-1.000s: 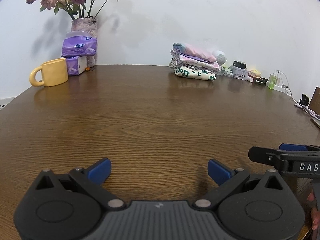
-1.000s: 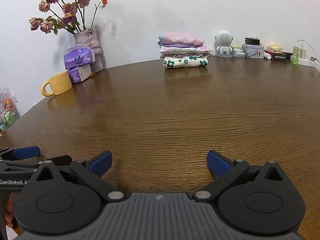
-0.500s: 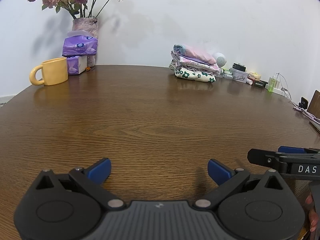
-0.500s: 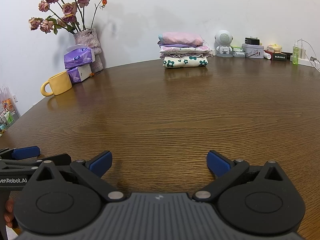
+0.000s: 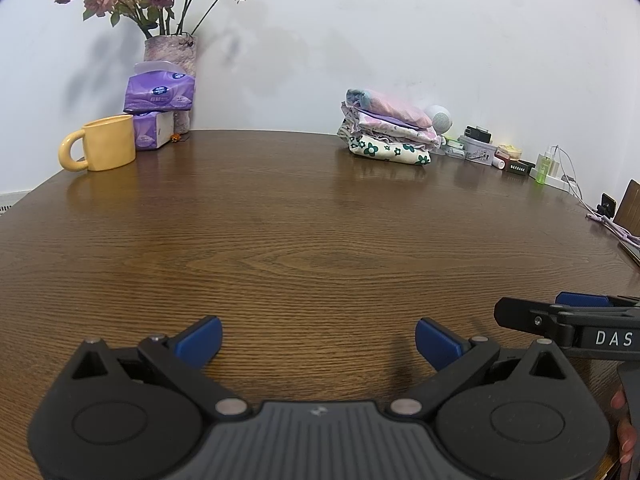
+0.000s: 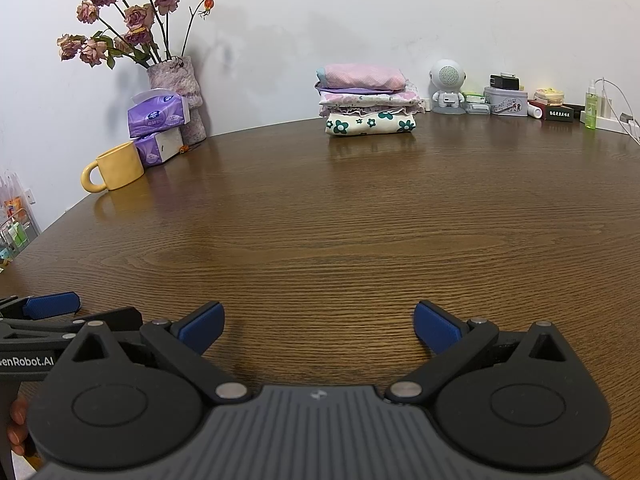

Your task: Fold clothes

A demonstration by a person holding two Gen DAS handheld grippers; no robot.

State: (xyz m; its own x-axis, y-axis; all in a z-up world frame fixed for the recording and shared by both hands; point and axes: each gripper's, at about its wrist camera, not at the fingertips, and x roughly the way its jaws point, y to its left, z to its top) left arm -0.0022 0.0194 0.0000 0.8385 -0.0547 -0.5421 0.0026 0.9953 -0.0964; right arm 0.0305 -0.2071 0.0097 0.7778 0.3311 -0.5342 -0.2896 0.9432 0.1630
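A stack of several folded clothes [image 5: 388, 132] lies at the far side of the brown wooden table [image 5: 304, 240], pink on top and a white flowered piece at the bottom; it also shows in the right wrist view [image 6: 368, 100]. My left gripper [image 5: 318, 342] is open and empty, low over the near table edge. My right gripper [image 6: 318, 326] is open and empty beside it. The right gripper shows at the right edge of the left wrist view [image 5: 568, 320]; the left gripper shows at the left edge of the right wrist view [image 6: 52, 312]. No loose garment is in view.
A yellow mug [image 5: 104, 148], purple tissue packs [image 5: 160, 92] and a vase of dried roses [image 5: 170, 48] stand at the far left. A small white robot speaker [image 6: 448, 88], tins, a green bottle [image 6: 591, 110] and cables line the far right.
The left wrist view has shifted slightly, so the clothes stack and the right gripper sit a little differently in it. The right wrist view is almost unchanged. Both grippers stay open.
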